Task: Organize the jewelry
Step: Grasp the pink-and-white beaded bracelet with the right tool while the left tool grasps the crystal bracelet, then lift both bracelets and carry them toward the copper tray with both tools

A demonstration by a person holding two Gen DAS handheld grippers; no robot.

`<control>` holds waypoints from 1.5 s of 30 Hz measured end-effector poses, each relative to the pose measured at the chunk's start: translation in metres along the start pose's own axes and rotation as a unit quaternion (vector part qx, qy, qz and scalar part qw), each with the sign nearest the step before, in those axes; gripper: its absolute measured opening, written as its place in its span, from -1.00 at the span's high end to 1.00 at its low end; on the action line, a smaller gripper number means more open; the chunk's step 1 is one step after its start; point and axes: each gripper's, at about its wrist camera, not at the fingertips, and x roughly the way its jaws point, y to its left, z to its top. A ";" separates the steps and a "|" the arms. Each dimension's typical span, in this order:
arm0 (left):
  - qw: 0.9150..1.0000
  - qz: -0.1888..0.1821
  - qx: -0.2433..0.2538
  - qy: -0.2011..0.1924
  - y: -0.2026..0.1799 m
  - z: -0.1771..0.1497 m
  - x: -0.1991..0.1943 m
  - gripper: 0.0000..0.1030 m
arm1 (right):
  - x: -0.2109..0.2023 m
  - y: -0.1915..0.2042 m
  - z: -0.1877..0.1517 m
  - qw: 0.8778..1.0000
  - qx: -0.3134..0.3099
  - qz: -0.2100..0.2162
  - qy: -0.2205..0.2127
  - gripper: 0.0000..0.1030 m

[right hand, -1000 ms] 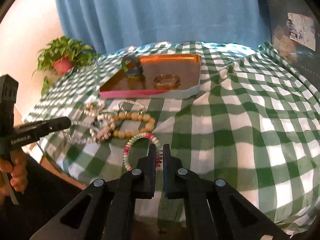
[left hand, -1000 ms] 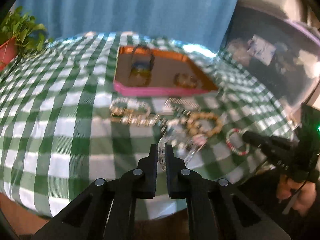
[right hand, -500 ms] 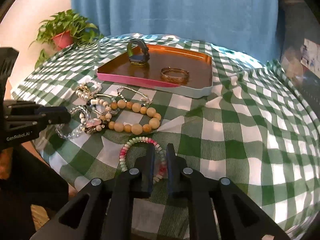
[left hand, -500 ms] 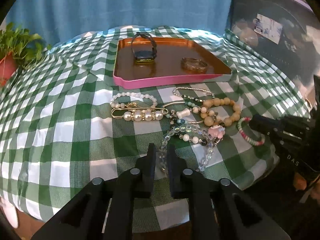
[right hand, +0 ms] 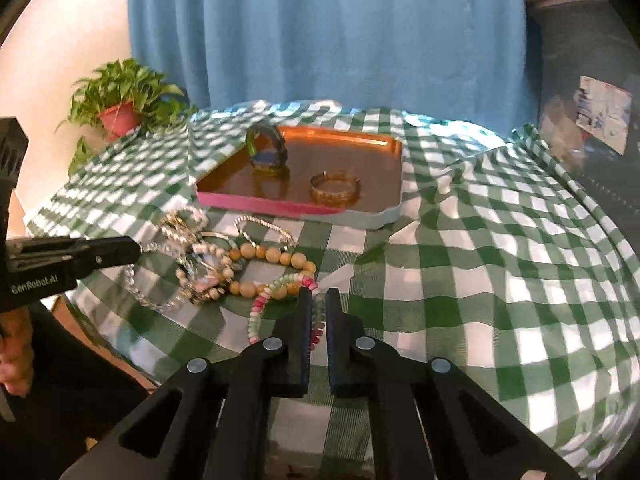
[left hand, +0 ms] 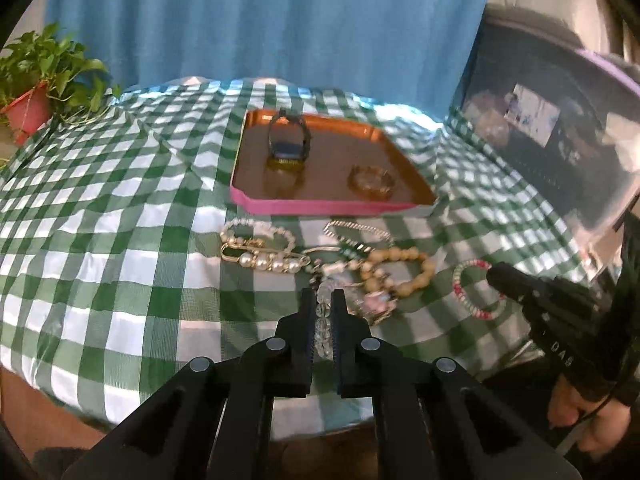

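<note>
My left gripper (left hand: 323, 300) is shut on a clear crystal bead bracelet (left hand: 322, 320) at the near table edge. My right gripper (right hand: 318, 300) is shut on a pink, white and green bead bracelet (right hand: 260, 304); it also shows in the left wrist view (left hand: 472, 292). A copper tray with a pink rim (left hand: 304, 205) holds a dark watch (left hand: 289, 146) and a gold bangle (left hand: 371, 178). Between tray and grippers lie a pearl pin (left hand: 264, 260), a pearl bracelet (left hand: 256, 226), a silver chain (left hand: 356, 229) and a wooden bead bracelet (left hand: 404, 268).
The table wears a green and white checked cloth (left hand: 100, 220). A potted plant (left hand: 36, 92) stands at the far left edge. A blue curtain (left hand: 260, 20) hangs behind. Dark furniture (left hand: 560, 140) stands to the right.
Both grippers have lifted and tilted, each with its bracelet still in the jaws; the pink and green bracelet now hangs raised off the cloth. The jewelry pile has shifted slightly.
</note>
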 end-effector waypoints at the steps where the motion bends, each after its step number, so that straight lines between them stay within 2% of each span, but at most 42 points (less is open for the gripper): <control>1: 1.000 -0.002 -0.001 -0.007 -0.003 0.002 -0.006 0.85 | -0.006 0.000 0.002 1.000 0.005 0.002 -0.004 0.90; 7: 0.999 -0.012 0.011 -0.051 -0.028 0.012 -0.048 0.85 | -0.043 0.007 0.013 0.999 0.038 0.011 -0.026 0.90; 12: 0.996 -0.020 0.023 -0.086 -0.044 0.020 -0.086 0.85 | -0.083 0.024 0.021 0.998 0.023 0.006 -0.051 0.90; 15: 0.991 -0.001 0.053 -0.124 -0.058 0.022 -0.113 0.85 | -0.107 0.029 0.027 0.997 0.023 0.006 -0.071 0.90; 20: 0.982 -0.008 0.088 -0.165 -0.084 0.026 -0.155 0.85 | -0.147 0.035 0.037 0.994 0.032 0.002 -0.104 0.90; 24: 0.979 -0.021 0.085 -0.184 -0.092 0.031 -0.177 0.85 | -0.171 0.038 0.046 0.991 0.044 0.012 -0.125 0.90; 26: 0.979 -0.029 0.079 -0.184 -0.092 0.033 -0.182 0.85 | -0.179 0.042 0.049 0.991 0.030 0.012 -0.133 0.90; 28: 0.980 -0.022 0.079 -0.182 -0.090 0.032 -0.184 0.85 | -0.186 0.047 0.052 0.990 0.019 0.003 -0.141 0.91; 34: 0.981 -0.015 0.080 -0.176 -0.082 0.031 -0.181 0.85 | -0.190 0.057 0.059 0.989 0.006 0.018 -0.149 0.90; 45: 0.978 0.018 0.065 -0.198 -0.063 0.036 -0.173 0.85 | -0.171 0.064 0.065 0.990 -0.011 0.020 -0.137 0.91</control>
